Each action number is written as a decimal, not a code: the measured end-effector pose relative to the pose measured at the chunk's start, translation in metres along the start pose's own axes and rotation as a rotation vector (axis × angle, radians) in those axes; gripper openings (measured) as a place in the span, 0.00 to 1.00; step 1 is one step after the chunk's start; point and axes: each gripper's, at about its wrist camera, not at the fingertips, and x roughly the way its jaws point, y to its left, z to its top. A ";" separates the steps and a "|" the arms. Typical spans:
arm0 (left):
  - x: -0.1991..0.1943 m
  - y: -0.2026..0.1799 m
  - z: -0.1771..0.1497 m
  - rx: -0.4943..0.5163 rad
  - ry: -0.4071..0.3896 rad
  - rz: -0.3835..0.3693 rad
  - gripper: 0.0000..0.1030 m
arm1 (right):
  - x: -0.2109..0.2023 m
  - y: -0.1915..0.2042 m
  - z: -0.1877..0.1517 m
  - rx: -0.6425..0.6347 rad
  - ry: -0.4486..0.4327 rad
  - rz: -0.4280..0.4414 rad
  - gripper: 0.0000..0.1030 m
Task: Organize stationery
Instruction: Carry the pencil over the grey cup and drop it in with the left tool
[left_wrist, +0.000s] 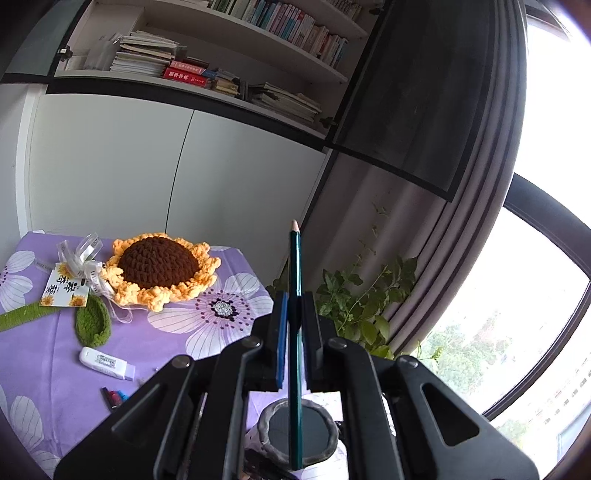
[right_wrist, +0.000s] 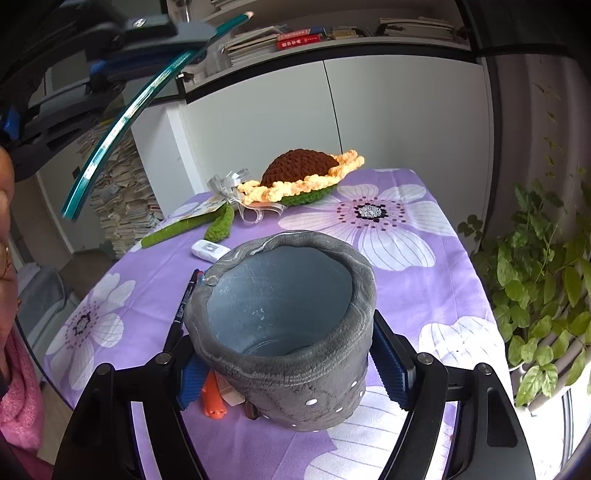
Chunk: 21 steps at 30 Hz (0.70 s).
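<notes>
Two grippers are both loaded: your left gripper (left_wrist: 294, 314) has its jaws closed on a green pencil (left_wrist: 295, 332), tip up, held in the air above the grey pen pot (right_wrist: 284, 328). Your right gripper (right_wrist: 295, 365) clamps that pot by its sides on the purple flowered tablecloth (right_wrist: 424, 295). A black marker (right_wrist: 183, 306) lies just beside the pot.
</notes>
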 end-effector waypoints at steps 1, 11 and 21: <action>0.003 -0.002 -0.001 0.002 -0.004 -0.009 0.05 | 0.000 0.000 0.000 0.002 0.001 0.003 0.76; 0.033 0.009 -0.019 -0.025 0.051 -0.034 0.05 | 0.001 0.001 0.002 0.008 0.013 0.001 0.76; 0.007 0.027 -0.028 -0.018 0.131 0.034 0.36 | 0.002 0.006 0.001 -0.015 0.015 -0.011 0.76</action>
